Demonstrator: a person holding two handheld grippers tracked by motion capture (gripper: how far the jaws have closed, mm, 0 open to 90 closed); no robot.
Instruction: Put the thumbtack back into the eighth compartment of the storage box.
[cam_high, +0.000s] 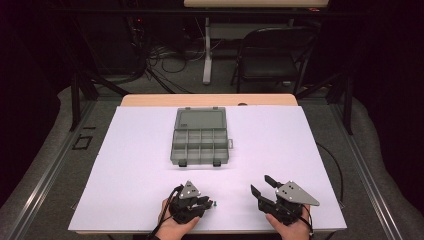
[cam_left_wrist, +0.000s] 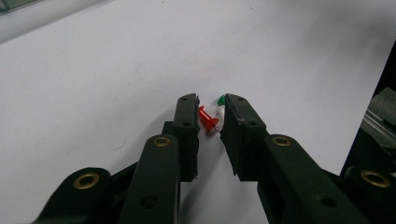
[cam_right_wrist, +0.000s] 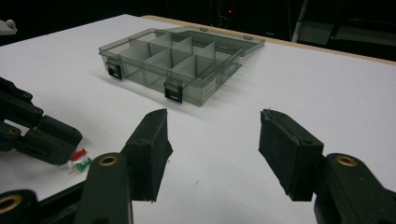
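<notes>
Your left claw (cam_left_wrist: 210, 100) brackets the red pushpin (cam_left_wrist: 205, 116). Its head is against one pad and its needle reaches the other, but you cannot tell whether the pads press it. The white pushpin (cam_left_wrist: 222, 110) and green pushpin (cam_left_wrist: 221, 99) lie just past it, toward 1 o'clock. Your right claw (cam_right_wrist: 212, 116) is released, gaping over bare counter (cam_high: 300, 150). The right gripper view shows a small label on the compartment box (cam_high: 201, 136), too small to read. In the high view the box sits at 12 o'clock.

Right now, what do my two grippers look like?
The left gripper and right gripper are black: two blocky jaws on linked bars with brass-coloured pivots. Each carries a grey three-cornered plate; a black cable trails from the left.
</notes>
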